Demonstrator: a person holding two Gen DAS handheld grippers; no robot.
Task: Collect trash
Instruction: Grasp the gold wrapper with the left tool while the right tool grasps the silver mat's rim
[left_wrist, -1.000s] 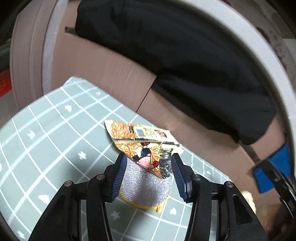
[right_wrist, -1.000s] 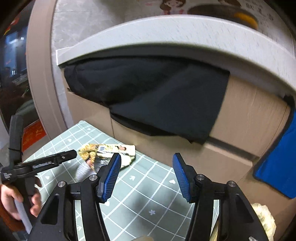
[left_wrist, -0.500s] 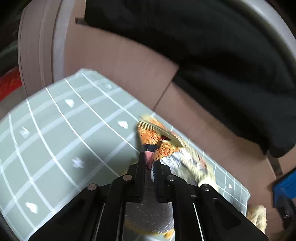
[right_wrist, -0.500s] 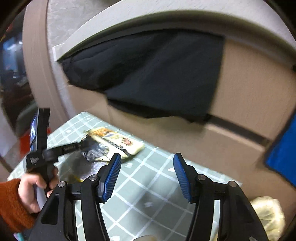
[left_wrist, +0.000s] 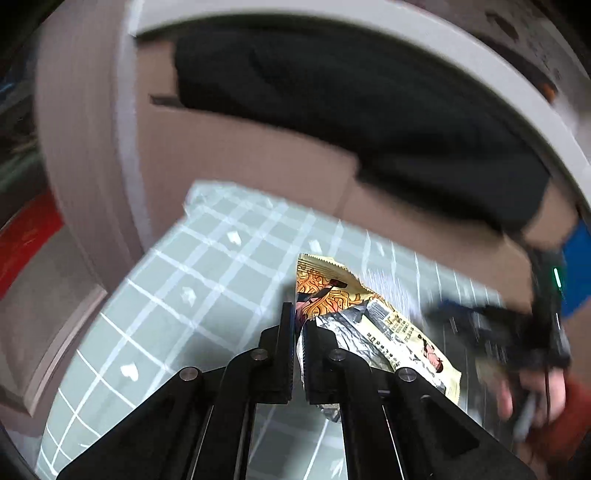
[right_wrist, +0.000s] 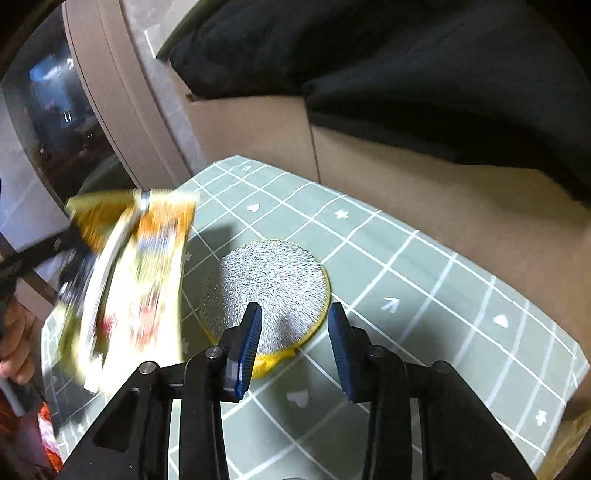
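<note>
My left gripper (left_wrist: 299, 325) is shut on a yellow and orange snack wrapper (left_wrist: 373, 317) with a silver inside, and holds it off the table. In the right wrist view the wrapper (right_wrist: 133, 273) is a blurred shape at the left, above the cloth. A round silver disc with a yellow rim (right_wrist: 269, 284) lies flat on the green checked cloth (right_wrist: 424, 280). My right gripper (right_wrist: 295, 328) hangs over the disc's near edge. Its jaws are closing, and the blue pads (right_wrist: 251, 332) are not pressing on anything. The right gripper (left_wrist: 495, 332) also shows blurred, with a hand on it.
A cardboard box (right_wrist: 258, 129) draped with black cloth (right_wrist: 406, 66) stands along the table's far edge. A pale curved frame (left_wrist: 85, 155) rises at the left. Something blue (left_wrist: 576, 258) sits at the far right. A hand (right_wrist: 14, 343) holds the left tool.
My left gripper shut on the wrapper and lifted it off the silver disc. My right gripper came down over the disc and its jaws narrowed.
</note>
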